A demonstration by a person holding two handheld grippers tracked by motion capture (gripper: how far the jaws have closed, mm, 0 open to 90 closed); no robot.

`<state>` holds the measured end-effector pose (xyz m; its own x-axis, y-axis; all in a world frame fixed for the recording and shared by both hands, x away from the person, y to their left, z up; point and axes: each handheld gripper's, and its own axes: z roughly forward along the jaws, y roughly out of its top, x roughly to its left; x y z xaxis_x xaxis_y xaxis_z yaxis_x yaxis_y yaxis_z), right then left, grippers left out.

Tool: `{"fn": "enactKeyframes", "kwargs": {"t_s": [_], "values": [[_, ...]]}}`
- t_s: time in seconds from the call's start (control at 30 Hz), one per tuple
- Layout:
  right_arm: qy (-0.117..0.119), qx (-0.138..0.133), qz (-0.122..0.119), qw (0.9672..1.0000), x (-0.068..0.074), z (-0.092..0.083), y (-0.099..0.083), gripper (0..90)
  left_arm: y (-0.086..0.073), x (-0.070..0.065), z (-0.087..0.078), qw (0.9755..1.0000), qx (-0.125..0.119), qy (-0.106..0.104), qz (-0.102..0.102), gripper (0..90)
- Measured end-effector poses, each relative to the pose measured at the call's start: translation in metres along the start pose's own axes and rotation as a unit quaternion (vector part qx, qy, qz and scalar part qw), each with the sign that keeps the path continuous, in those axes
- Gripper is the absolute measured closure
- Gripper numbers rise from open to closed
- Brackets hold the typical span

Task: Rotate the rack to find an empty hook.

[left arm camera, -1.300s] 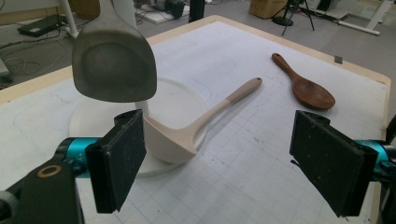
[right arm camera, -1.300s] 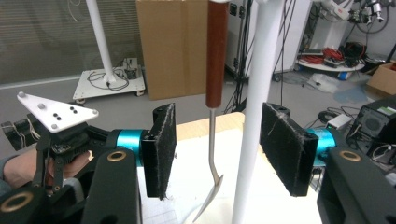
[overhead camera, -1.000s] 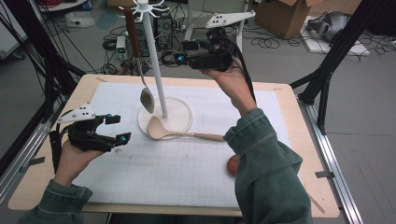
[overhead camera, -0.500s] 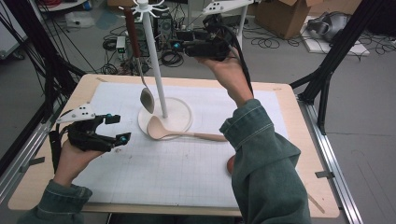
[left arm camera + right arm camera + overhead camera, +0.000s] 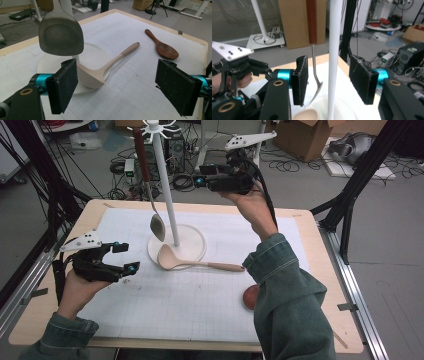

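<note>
Right gripper view: hanging spoon (image 5: pixel 315 75) beyond gripper (image 5: pixel 329 80)

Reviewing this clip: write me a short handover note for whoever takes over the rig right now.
Left gripper: open, empty, low over the mat's left side.
Right gripper: raised behind the white rack, jaws have just been opening, nothing pressed between them; in the right gripper view the rack's pole stands between the pads.
Done: metal spatula with a brown handle hangs on the rack.
Left, probably: beige ladle lies with its bowl on the rack's base; dark wooden spoon lies on the mat. Neither is hung yet.
</note>
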<state>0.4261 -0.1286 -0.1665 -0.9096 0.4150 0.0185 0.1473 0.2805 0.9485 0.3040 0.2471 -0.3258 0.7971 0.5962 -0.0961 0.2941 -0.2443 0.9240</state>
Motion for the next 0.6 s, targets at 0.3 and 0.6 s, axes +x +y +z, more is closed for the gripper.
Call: {"fn": "enactKeyframes", "kwargs": {"t_s": [0.3,0.6], "values": [[-0.011,0.022,0.010,0.9997,-0.005,-0.004,-0.027,47.1,-0.001,-0.001,0.002,1.0000,0.002,-0.002,-0.001,18.8],[-0.014,0.045,0.025,0.9986,-0.008,-0.006,-0.065,45.7,-0.001,-0.003,0.005,1.0000,0.006,-0.004,0.003,18.8]]}}
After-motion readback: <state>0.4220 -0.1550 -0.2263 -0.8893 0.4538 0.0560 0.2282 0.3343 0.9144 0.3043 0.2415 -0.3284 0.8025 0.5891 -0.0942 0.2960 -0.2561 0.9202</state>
